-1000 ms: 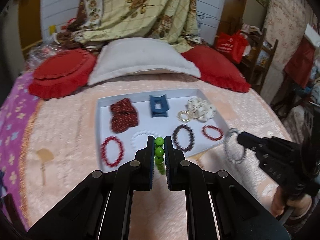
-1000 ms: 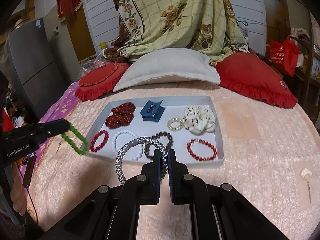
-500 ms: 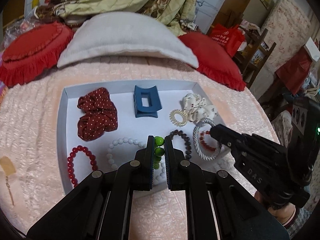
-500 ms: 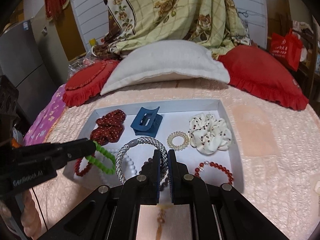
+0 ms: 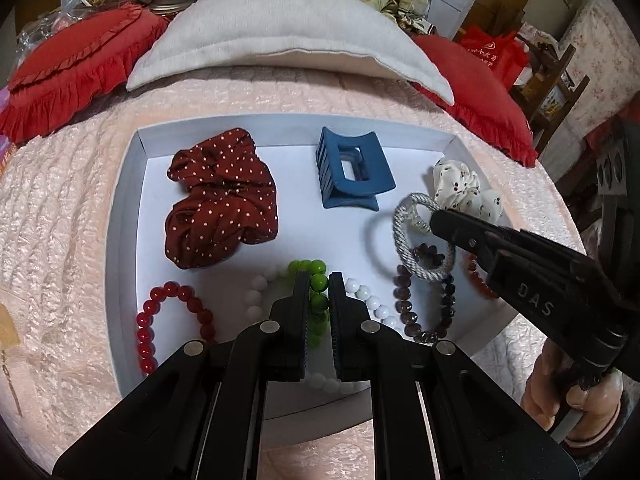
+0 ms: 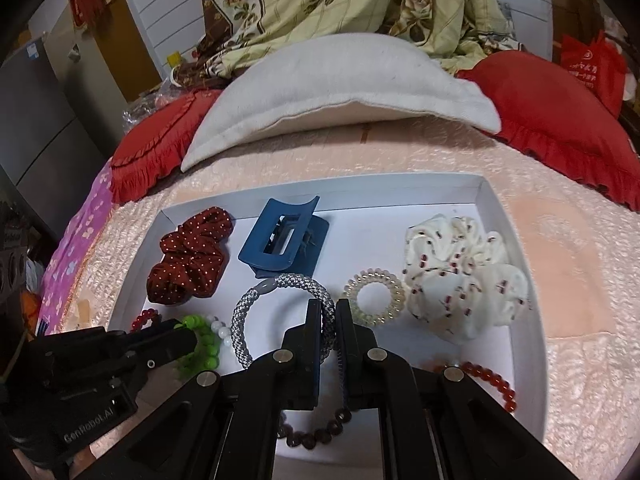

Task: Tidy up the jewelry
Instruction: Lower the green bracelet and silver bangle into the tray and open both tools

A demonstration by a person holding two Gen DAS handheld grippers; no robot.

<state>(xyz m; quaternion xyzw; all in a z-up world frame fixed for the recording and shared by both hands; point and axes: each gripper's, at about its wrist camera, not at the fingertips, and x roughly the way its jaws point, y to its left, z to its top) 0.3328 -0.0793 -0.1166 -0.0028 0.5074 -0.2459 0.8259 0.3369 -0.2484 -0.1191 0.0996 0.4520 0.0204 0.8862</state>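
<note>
Left gripper (image 5: 319, 300) clamps green bracelet (image 5: 316, 292); right gripper (image 6: 330, 320) clamps silver bracelet (image 6: 280, 286).

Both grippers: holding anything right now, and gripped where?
Left gripper pinches the green bead bracelet across a few beads of its loop. Right gripper pinches the silver braided bracelet on its band's near side.

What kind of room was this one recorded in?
Most likely a bedroom in a home: the white tray of jewelry sits on a quilted pink bedspread, with a white pillow and a red frilled cushion behind it.
</note>
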